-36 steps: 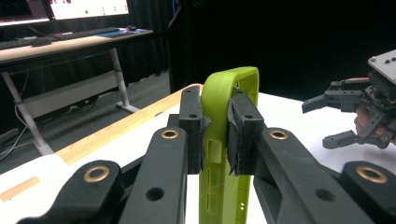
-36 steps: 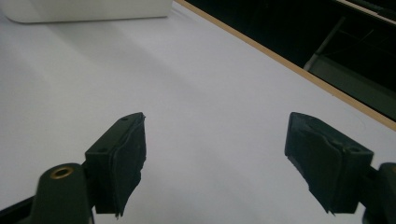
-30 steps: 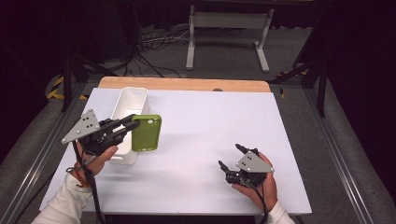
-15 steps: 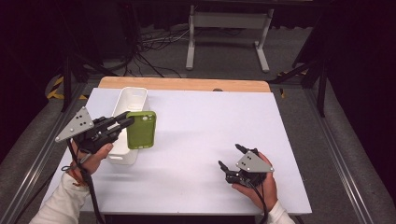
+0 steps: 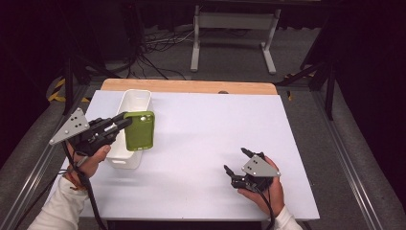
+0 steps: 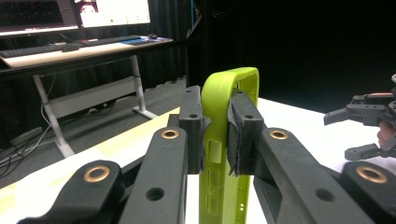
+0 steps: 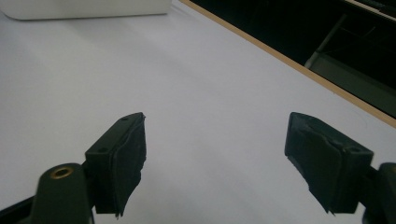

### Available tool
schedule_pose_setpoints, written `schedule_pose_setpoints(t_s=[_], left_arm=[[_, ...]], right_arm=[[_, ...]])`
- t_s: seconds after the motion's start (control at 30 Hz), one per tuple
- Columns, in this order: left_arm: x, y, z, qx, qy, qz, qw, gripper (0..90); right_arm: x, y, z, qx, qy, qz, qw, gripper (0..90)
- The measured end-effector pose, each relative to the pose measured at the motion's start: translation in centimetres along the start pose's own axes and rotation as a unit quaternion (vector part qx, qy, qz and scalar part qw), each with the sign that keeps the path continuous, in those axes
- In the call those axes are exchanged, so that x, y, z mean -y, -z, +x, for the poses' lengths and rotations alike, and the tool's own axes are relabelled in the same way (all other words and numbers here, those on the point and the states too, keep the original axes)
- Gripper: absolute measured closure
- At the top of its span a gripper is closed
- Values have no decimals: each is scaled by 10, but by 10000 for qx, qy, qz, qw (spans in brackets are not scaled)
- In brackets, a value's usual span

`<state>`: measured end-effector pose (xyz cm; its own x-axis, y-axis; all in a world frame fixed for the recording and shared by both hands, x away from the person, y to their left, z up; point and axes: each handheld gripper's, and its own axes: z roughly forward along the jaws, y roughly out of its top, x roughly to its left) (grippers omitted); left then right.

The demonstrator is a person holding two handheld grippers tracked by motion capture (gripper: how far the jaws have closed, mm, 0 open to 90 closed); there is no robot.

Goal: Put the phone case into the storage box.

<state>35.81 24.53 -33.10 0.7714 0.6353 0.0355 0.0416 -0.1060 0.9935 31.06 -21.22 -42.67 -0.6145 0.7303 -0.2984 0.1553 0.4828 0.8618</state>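
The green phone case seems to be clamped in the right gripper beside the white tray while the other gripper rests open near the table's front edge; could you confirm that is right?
Not quite: the green phone case is clamped in the left gripper, as the high view and the left gripper view show. It is beside the white tray, and the right gripper is the one resting open near the table's front edge.

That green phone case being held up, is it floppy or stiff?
The green rubbery phone case probably flexes somewhat: it is a thin open shell. Yet it keeps its shape pinched by the left tool, so hardly floppy. Likely light, and the matte surface seems grippy.
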Motion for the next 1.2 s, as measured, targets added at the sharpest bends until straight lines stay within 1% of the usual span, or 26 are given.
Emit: schedule_pose_setpoints(t_s=[0.2,0.33,0.37,0.57,0.6,0.63,0.7,0.97,1.1,1.2], left_arm=[[0,3,2,-45,-10,-14,10000,786],[-1,5,4,-79,-2,-70,9999,786],[-1,5,5,-86,-30,-55,9999,785],[-1,7,7,-120,-33,-52,9999,786],[-1,8,7,-127,-57,-56,9999,786],[-1,8,7,-136,-32,-61,9999,786],[-1,9,9,-158,-60,-42,9998,786],[0,10,12,-207,-36,-95,9997,786],[-1,13,15,-234,-76,-80,9997,786],[-1,15,16,-267,-64,-89,9996,786]], right_arm=[[0,0,0,-6,-3,-18,10000,214],[0,0,0,-9,-2,-36,10000,214],[0,0,0,-12,1,-36,10000,214],[0,0,1,-22,-3,-34,10000,214],[0,-1,1,-29,1,-27,10000,214],[0,-1,1,-29,1,-27,10000,214],[0,-1,1,-37,7,-21,10000,214],[0,-1,1,-47,7,-21,10000,214],[0,-1,1,-48,15,-24,10000,214],[0,-2,1,-50,2,-19,10000,214]])
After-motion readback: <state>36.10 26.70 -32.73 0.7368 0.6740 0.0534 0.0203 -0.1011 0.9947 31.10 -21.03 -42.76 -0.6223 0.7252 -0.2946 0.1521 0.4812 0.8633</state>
